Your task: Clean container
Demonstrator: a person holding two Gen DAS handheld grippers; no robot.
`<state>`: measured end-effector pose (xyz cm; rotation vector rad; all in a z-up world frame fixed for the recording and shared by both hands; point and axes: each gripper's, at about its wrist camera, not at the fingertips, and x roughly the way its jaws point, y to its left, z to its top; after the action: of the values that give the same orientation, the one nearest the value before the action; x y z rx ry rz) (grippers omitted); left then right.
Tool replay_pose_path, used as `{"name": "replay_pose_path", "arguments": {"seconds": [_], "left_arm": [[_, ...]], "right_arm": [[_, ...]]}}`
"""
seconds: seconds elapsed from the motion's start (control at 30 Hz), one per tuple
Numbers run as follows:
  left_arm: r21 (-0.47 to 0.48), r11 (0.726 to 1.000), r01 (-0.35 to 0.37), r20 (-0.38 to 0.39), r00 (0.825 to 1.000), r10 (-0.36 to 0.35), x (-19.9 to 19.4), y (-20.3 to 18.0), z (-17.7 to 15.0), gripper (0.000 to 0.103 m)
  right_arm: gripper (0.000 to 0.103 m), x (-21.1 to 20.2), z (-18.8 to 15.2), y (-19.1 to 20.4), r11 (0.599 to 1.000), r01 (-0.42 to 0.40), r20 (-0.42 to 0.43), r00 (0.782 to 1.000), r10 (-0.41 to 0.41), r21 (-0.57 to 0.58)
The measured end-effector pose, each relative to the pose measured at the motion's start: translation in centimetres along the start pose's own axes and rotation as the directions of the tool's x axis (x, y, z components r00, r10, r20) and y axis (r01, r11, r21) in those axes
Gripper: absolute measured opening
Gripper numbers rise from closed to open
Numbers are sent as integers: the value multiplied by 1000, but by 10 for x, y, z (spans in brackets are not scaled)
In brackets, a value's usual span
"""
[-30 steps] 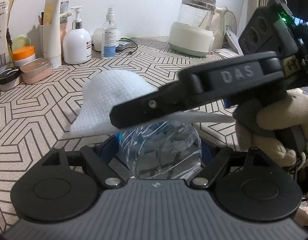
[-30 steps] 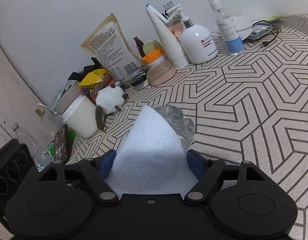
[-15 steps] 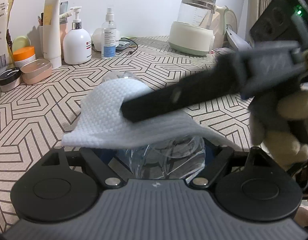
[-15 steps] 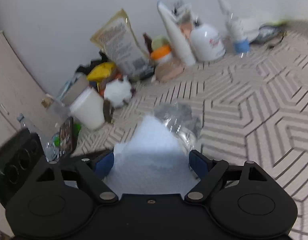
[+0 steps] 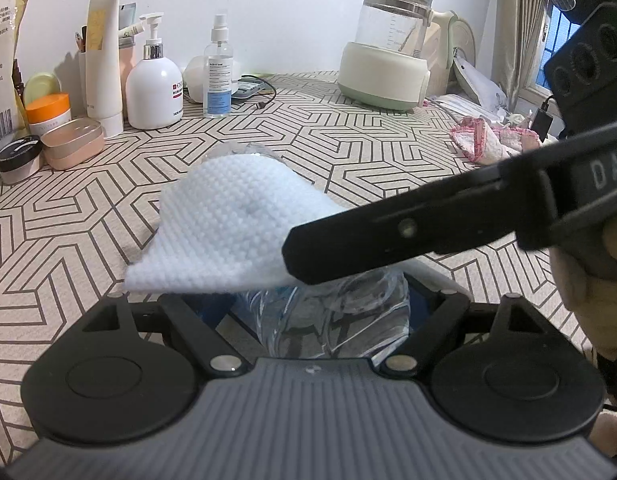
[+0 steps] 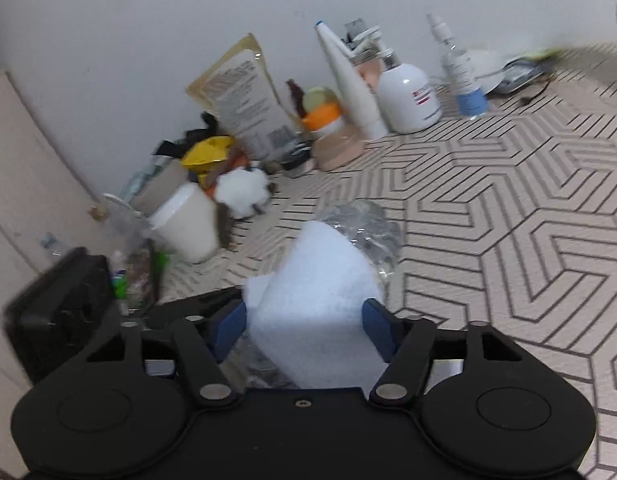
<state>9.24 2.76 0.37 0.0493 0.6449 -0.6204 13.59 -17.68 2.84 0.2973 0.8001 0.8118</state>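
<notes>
- While the left gripper (image 5: 316, 312) has its jaws clamped on either side of a clear crinkled plastic container (image 5: 332, 320), that container points forward over the patterned worktop (image 5: 68, 248).
- Coming in from the right side of the left wrist view, the right gripper (image 5: 304, 256) has its jaws closed on a white textured wipe (image 5: 232, 232).
- Draped over the top of the container, the wipe hides most of it; only the near part between the blue pads and a little of the far end show.
- From the right wrist view, the wipe (image 6: 320, 304) fills the gap between the jaws of the right gripper (image 6: 304, 336), with the container (image 6: 364, 228) sticking out past it.
- At the back wall stand a white pump bottle (image 5: 154, 92), a spray bottle (image 5: 218, 76) and a glass kettle on a pale green base (image 5: 388, 64).
- An orange-lidded jar (image 5: 48, 114) sits at the left, near a pink tin (image 5: 72, 142).
</notes>
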Motion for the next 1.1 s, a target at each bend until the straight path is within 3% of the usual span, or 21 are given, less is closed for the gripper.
{"name": "replay_pose_path", "arguments": {"seconds": [0.3, 0.53, 1.1], "left_arm": [[0, 1000, 1, -1, 1000, -1, 0, 0, 0, 85], [-1, 1000, 1, -1, 1000, -1, -1, 1, -1, 85], [-4, 1000, 11, -2, 1000, -11, -1, 1, -1, 88]], "right_arm": [[70, 2, 1, 21, 982, 86, 21, 996, -84, -169], [76, 20, 18, -1, 992, 74, -5, 997, -75, -105], [79, 8, -8, 1, 999, 11, -24, 1000, -12, -32]]}}
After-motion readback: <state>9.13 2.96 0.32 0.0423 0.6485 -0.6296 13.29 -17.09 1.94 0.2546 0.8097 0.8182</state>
